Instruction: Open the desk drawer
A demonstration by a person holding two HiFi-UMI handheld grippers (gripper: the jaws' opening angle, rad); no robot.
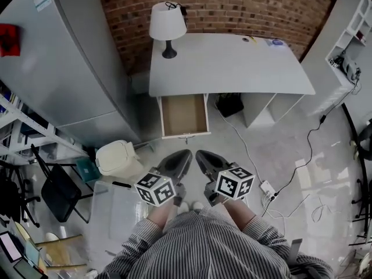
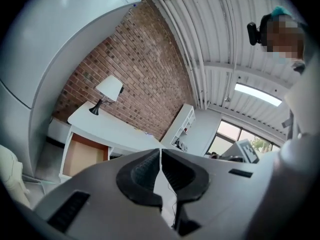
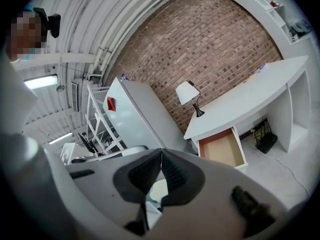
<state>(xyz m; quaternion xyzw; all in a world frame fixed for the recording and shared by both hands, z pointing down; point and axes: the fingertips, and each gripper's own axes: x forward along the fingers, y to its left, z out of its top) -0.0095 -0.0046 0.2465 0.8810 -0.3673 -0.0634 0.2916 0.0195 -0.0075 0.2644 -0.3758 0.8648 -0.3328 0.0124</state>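
Observation:
The white desk [image 1: 232, 68] stands against the brick wall. Its left drawer [image 1: 184, 116] is pulled out and shows a bare brown bottom; the same drawer [image 2: 80, 155] appears in the left gripper view and the drawer [image 3: 222, 148] in the right gripper view. My left gripper [image 1: 185, 154] and right gripper [image 1: 200, 154] are held side by side close to my body, well short of the drawer. Both are shut, tips touching, with nothing between them. The left gripper [image 2: 160, 150] and right gripper [image 3: 161, 150] point roughly level toward the desk.
A white table lamp [image 1: 167, 25] stands on the desk's left end. A large grey cabinet [image 1: 70, 57] rises at left, a white bin [image 1: 118, 157] and a black chair [image 1: 55, 190] sit below it. White shelving [image 1: 349, 45] stands at right. Cables and a power strip [image 1: 268, 188] lie on the floor.

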